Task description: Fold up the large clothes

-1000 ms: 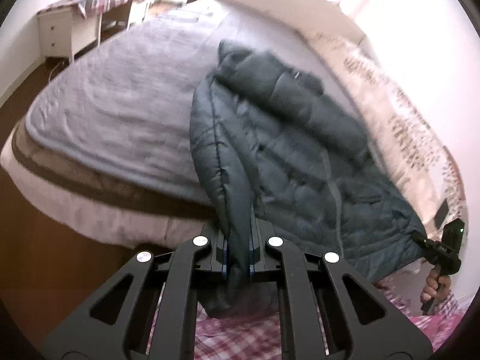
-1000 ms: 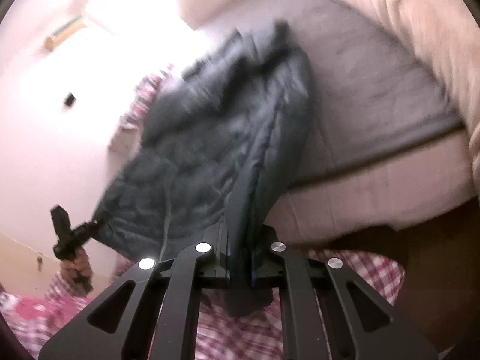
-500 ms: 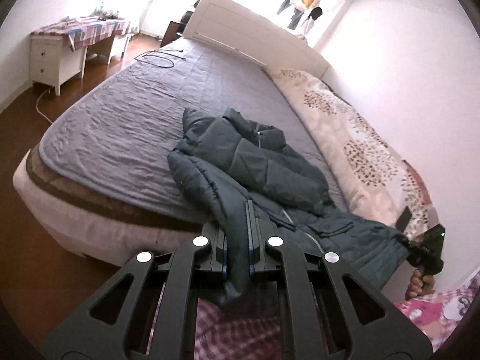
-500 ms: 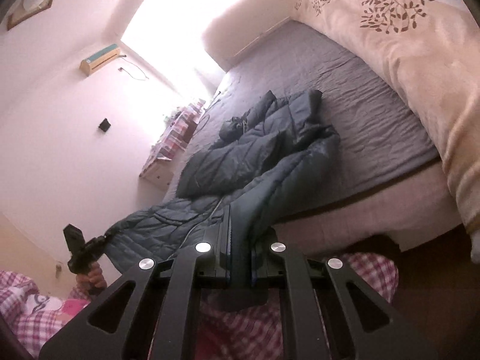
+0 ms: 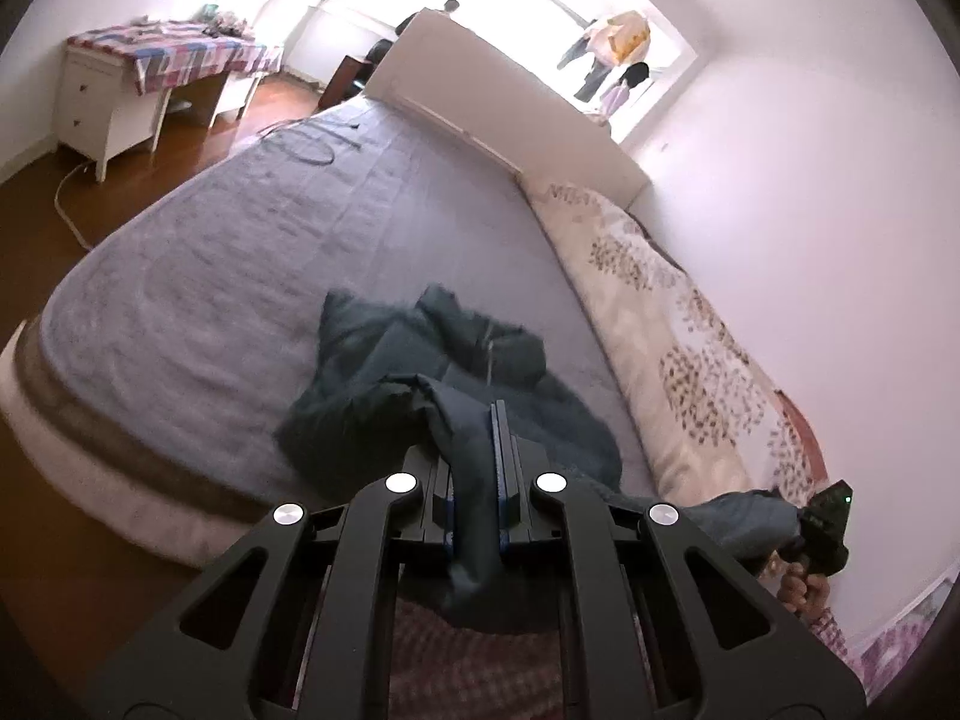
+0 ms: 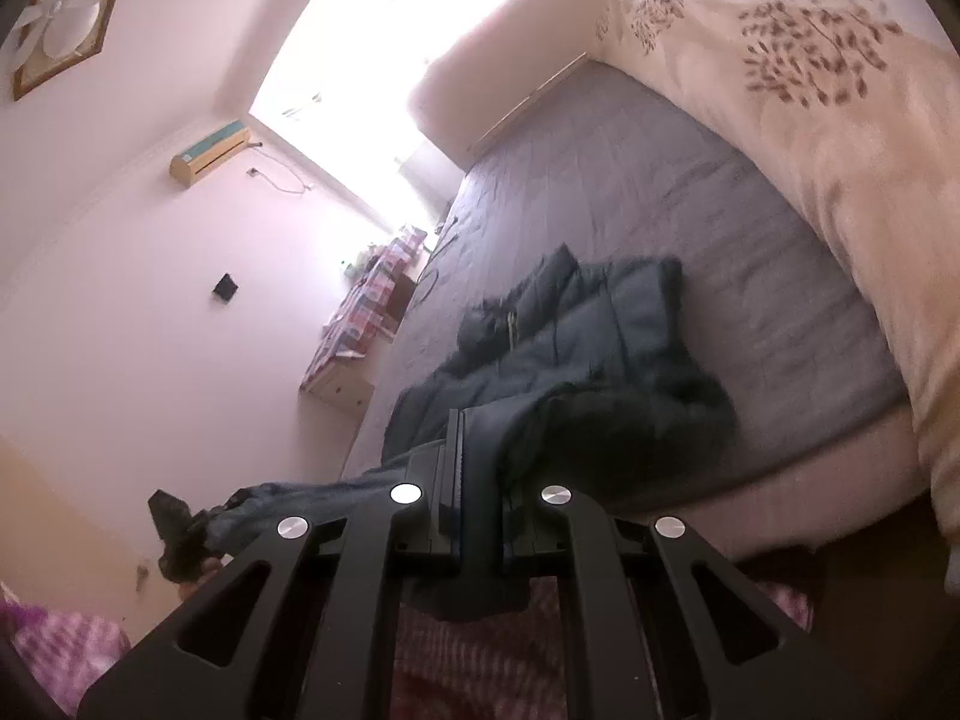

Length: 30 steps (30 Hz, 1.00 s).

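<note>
A: Two grippers, status?
B: Left gripper (image 5: 477,468) clamps the jacket (image 5: 444,360) hem; right gripper (image 6: 480,468) clamps the same hem.
A: Jacket location?
B: Near edge of bed (image 5: 198,276); long axis runs ahead of both grippers toward the headboard.

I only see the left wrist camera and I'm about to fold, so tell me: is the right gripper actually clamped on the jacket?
Observer: Yes. The right wrist view shows the right gripper shut on a fold of the jacket.
Operator: How does my left side look from there?
Observer: The left gripper holds the hem out past the foot of the bed, and the fabric spans the air between both grippers.
</note>
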### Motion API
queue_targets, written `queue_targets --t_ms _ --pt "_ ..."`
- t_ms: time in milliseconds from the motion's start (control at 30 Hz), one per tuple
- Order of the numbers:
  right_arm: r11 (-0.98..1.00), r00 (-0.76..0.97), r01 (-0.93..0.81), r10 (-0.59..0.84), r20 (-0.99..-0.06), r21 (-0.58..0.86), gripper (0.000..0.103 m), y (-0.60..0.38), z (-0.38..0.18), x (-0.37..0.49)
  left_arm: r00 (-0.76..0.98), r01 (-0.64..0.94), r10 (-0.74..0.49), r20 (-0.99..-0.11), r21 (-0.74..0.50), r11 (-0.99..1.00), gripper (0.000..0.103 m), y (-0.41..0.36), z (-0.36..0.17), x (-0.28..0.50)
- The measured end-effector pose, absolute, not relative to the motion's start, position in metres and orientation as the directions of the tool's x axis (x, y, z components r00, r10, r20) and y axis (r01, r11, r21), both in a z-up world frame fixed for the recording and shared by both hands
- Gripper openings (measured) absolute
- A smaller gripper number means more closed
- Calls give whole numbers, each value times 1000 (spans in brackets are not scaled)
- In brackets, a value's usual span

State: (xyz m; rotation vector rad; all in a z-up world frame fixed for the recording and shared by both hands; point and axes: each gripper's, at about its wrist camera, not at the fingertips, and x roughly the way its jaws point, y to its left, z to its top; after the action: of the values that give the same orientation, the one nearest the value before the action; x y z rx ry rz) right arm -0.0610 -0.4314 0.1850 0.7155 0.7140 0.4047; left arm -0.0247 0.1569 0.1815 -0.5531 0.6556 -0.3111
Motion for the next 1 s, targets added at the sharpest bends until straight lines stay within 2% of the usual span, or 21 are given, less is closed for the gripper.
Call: queue_targets --t_ms 200,367,667,867,1000 --pt "719 697 -69 530 -482 692 10 -435 198 43 766 69 -394 -508 -545 836 10 143 197 68" --pt "757 702 -29 480 -526 653 10 -431 188 135 769 -50 -302 -564 -523 851 10 141 178 154" --pt "788 614 137 408 -676 600 10 -429 97 280 697 -214 -219 -682 -490 845 10 135 103 281" --pt "796 558 196 389 -733 573 10 -426 49 316 654 -256 -189 -733 -450 856 11 128 69 319" --pt "791 517 237 389 -762 564 11 -425 26 326 628 -303 -174 -759 -444 843 17 127 52 330"
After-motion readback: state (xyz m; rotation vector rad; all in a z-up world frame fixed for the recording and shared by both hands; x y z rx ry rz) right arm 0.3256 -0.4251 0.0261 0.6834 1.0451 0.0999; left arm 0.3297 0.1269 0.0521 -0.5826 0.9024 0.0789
